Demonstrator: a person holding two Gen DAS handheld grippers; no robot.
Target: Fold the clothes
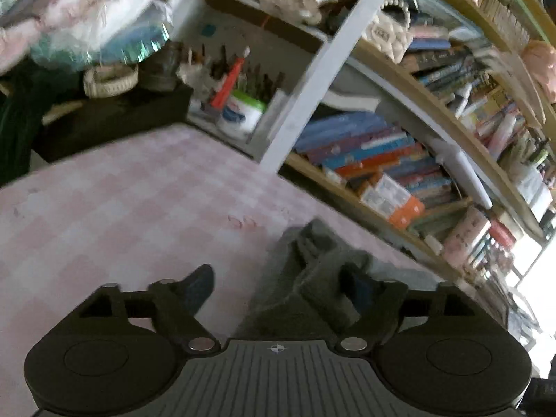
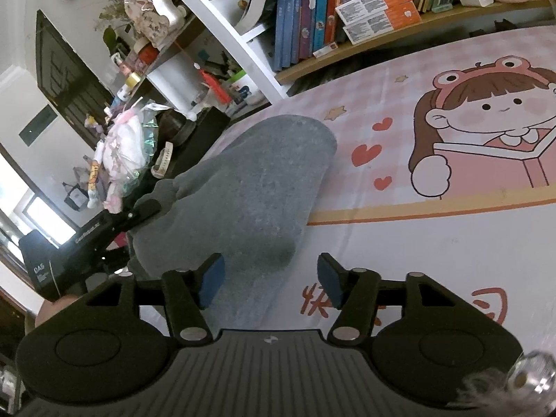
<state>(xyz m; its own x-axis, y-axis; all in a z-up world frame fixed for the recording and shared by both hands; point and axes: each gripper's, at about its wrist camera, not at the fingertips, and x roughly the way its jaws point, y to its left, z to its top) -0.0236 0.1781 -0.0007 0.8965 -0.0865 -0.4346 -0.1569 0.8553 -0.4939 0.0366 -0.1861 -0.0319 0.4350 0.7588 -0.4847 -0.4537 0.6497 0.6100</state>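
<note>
My left gripper stands apart, grey cloth draped over one finger. My right gripper stands apart over the cloth's edge, pads clear of it.

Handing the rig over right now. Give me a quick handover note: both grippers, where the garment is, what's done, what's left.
Left gripper: open, jaws wide; a bunched edge of the grey garment drapes over its right finger, not pinched.
Right gripper: open, nothing pinched; the garment's near end lies under and beside its left finger.
Garment: on the pink checked cartoon-print sheet, lying as a long rounded strip, apparently folded lengthwise; the side by the left gripper is rumpled.
Done: probably a first lengthwise fold.
Left: smooth the rumpled side, then likely fold it end to end.
</note>
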